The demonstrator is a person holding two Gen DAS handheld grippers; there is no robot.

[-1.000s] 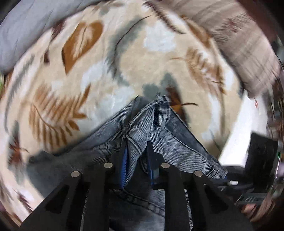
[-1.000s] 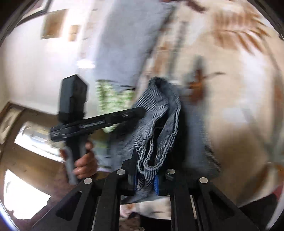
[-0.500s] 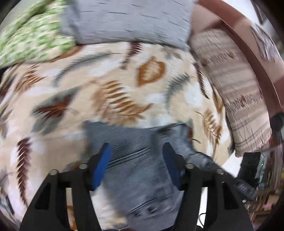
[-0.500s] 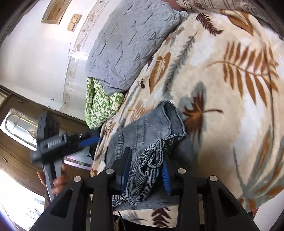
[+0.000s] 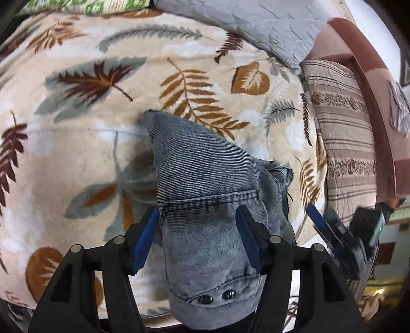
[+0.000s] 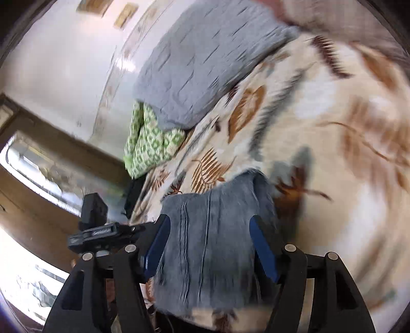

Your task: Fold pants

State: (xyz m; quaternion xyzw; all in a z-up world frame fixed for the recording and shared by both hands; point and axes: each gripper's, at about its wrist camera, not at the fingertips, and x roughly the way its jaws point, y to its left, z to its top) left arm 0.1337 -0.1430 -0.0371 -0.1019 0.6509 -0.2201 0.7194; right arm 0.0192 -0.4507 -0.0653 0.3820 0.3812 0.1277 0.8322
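Observation:
The grey-blue jeans (image 5: pixel 205 179) lie folded in a compact stack on the leaf-patterned blanket (image 5: pixel 89 143), waistband buttons toward the near edge. My left gripper (image 5: pixel 197 212) hovers over them, open, its blue pads clear of the cloth on both sides. In the right wrist view the jeans (image 6: pixel 212 256) sit under my right gripper (image 6: pixel 209 220), whose jaws are opening; its pads stand off the denim. The right gripper (image 5: pixel 333 235) shows blurred at the stack's right edge in the left wrist view. The left gripper (image 6: pixel 102 230) appears at the left in the right wrist view.
A grey quilted pillow (image 5: pixel 256 23) and a green patterned cloth (image 5: pixel 89 5) lie at the far side of the bed. A striped pillow (image 5: pixel 343 123) leans on the brown headboard (image 5: pixel 364 76) at the right. The bed's near edge runs just below the jeans.
Both grippers were shut on folds of the jeans; both have opened and let go. The jeans now lie flat and folded. The left gripper rolled and moved across the stack.

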